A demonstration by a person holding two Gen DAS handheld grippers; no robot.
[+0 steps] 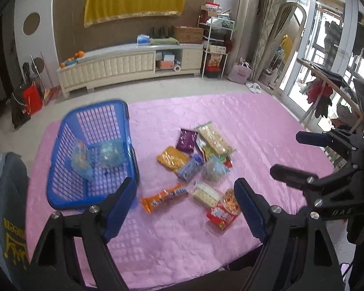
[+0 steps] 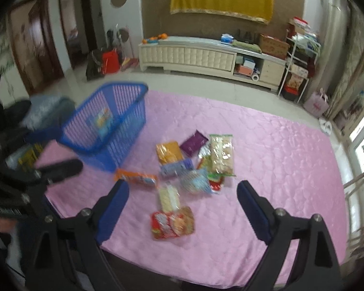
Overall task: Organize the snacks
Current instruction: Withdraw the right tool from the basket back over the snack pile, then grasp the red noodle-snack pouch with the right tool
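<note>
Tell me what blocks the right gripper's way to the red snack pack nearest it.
Nothing visible does. The right gripper is open and empty above the pink cloth, and the red snack pack lies uncovered just below its fingertips, at the pile's near edge.

Light: soft daylight from the glass doors [image 1: 310, 55] at right
Glare: sheen on the pink quilt [image 2: 267, 145]
Blur: right wrist view smeared
Edges: fisheye bending, dark corners

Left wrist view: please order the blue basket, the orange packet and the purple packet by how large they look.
1. blue basket, clearly largest.
2. orange packet.
3. purple packet, but it lies farther away, so its order against the orange packet is unsure.
</note>
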